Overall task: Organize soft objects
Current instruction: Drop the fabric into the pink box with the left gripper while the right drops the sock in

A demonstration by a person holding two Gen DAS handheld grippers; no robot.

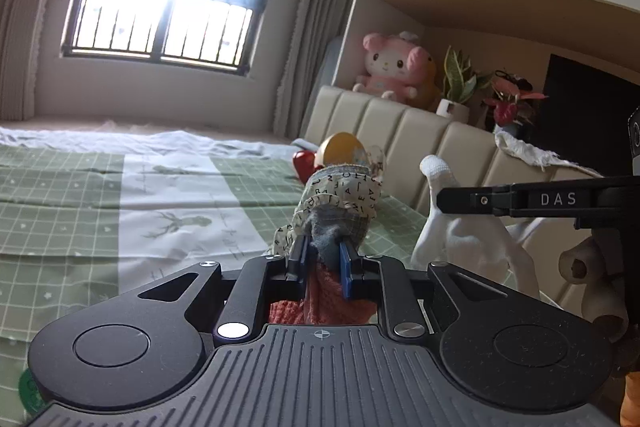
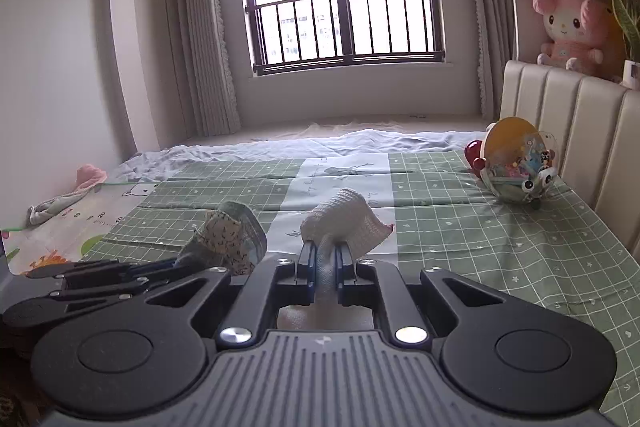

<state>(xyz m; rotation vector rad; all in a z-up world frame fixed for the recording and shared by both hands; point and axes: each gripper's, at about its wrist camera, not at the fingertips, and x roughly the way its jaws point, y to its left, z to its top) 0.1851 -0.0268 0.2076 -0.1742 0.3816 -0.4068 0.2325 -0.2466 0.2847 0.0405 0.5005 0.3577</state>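
Observation:
My left gripper is shut on a bundle of soft cloth: letter-print fabric over a grey piece, with an orange knit part hanging under the jaws. The right wrist view shows the same bundle held in the left gripper above the bed. My right gripper is shut on a white knit cloth. From the left wrist, that white cloth hangs from the right gripper at the right. Both are held over the green checked bedsheet.
A toy with a yellow and clear dome and a red part lies on the bed by the padded headboard. A pink plush and potted plants sit on the shelf behind. A play mat and small garments lie at left.

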